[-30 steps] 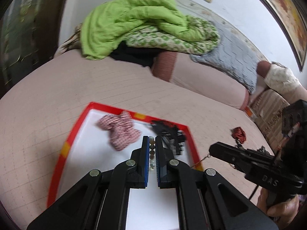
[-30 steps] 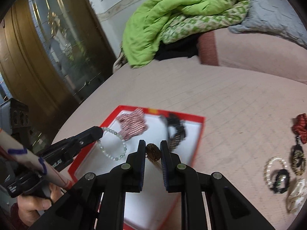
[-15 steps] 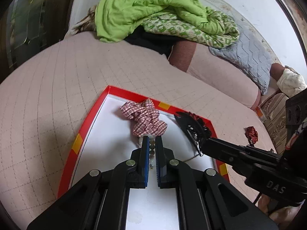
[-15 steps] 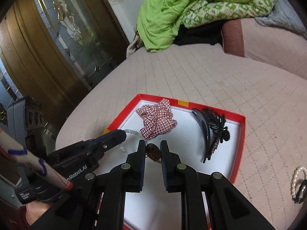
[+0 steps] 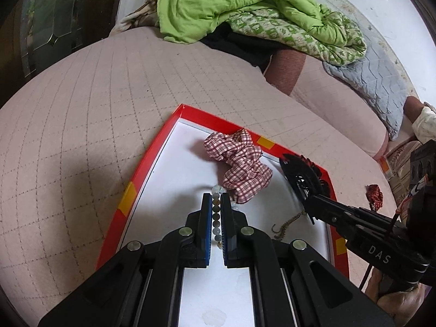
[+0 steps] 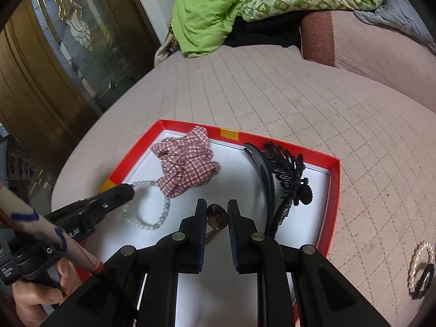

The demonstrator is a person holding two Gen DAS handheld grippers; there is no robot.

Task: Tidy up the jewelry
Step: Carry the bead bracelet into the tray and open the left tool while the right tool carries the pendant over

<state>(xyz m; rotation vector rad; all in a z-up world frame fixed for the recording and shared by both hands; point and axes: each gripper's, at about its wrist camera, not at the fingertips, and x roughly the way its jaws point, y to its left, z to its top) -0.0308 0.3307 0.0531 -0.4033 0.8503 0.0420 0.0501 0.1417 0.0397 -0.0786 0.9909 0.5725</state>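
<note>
A red-rimmed white tray (image 5: 152, 163) (image 6: 333, 190) lies on the pink bed. In it are a red checked scrunchie (image 5: 239, 163) (image 6: 188, 163) and a black hair claw (image 5: 302, 177) (image 6: 283, 179). My left gripper (image 5: 216, 204) (image 6: 128, 190) is shut on a pale green bead bracelet (image 5: 217, 212) (image 6: 152, 218), whose loop rests on the tray floor beside the scrunchie. My right gripper (image 6: 215, 209) (image 5: 308, 204) is shut on a brown pendant (image 6: 218, 216) with a chain (image 5: 286, 223) trailing onto the tray.
A pearl bracelet and a black band (image 6: 421, 269) lie on the bed right of the tray. A dark red scrunchie (image 5: 374, 193) lies further right. A green quilt (image 5: 231, 2) and grey pillow (image 5: 376, 81) are piled at the back. A glass door (image 6: 68, 41) stands left.
Both grippers have moved forward and down over the tray. The bracelet loop and the pendant chain now rest on the tray floor. Both grips are unchanged.
</note>
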